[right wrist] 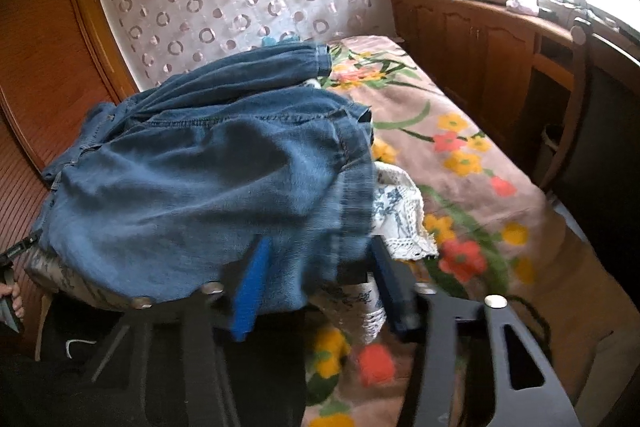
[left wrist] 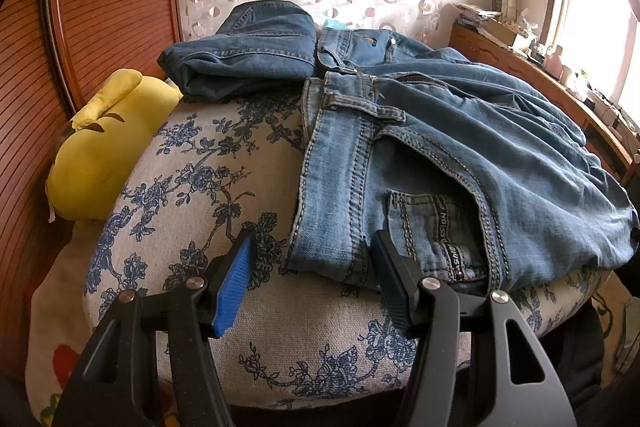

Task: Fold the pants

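Pants (left wrist: 440,155) flat on cushion (left wrist: 224,187) for folding | left gripper (left wrist: 316,267) fingers apart astride waistband corner | right gripper (right wrist: 320,279) fingers apart around hem, grip unclear

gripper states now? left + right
Left claw: open, straddling the jeans waistband edge, no grip.
Right claw: denim between its pads; grip cannot be told.

The only lettering that shows is on the light blue denim jeans (left wrist: 420,163) in the left wrist view. A dark woven tape label (left wrist: 450,227) runs down the small coin pocket near the front edge, printed in pale capitals. It is creased and partly turned, so only fragments can be read: roughly "SION" on the upper stretch and something like "SIU" lower down. The full word cannot be told. In the right wrist view nothing legible appears.
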`<action>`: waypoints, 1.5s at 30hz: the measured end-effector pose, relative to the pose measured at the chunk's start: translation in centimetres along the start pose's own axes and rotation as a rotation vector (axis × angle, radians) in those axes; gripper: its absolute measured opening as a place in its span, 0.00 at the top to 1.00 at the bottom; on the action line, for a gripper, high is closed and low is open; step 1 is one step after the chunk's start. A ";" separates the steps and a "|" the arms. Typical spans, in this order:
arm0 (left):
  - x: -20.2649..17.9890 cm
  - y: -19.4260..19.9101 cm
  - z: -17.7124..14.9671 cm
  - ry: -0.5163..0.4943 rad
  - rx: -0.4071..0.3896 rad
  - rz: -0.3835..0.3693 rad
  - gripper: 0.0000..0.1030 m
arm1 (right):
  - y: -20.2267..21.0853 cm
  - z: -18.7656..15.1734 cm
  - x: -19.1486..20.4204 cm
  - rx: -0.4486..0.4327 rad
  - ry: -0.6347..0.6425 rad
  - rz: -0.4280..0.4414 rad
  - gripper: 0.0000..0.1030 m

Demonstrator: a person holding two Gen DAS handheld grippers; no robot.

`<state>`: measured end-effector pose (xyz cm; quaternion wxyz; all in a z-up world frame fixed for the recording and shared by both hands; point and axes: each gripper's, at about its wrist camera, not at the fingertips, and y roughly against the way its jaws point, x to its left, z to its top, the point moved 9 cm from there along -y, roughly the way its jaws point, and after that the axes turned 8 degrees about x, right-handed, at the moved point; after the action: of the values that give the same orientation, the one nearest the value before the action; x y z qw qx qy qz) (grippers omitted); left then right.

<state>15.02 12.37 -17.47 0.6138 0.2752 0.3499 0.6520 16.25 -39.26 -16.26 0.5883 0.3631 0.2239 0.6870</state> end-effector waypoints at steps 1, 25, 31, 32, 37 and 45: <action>0.0 0.0 0.0 -0.001 0.000 0.001 0.42 | 0.2 -0.1 0.0 -0.003 0.007 -0.005 0.71; -3.9 7.7 4.4 -0.076 -0.186 -0.123 0.85 | 6.8 5.0 1.0 -0.255 0.134 -0.064 0.99; -4.5 6.9 4.4 -0.107 -0.169 -0.121 0.85 | 4.9 3.5 1.4 -0.217 0.157 -0.067 0.99; -4.5 6.7 4.3 -0.104 -0.167 -0.124 0.85 | 4.5 2.9 1.6 -0.206 0.159 -0.072 0.99; -4.7 5.5 4.2 -0.107 -0.142 -0.126 0.85 | 2.9 -0.2 0.7 -0.156 0.116 -0.063 0.73; -5.1 4.5 4.1 -0.119 -0.123 -0.126 0.85 | 0.0 -4.7 -1.6 -0.072 0.014 -0.044 0.36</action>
<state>15.99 7.77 -11.09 0.6889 0.2529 0.2887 0.6149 12.76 -40.24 -19.65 0.6144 0.3318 0.2111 0.6840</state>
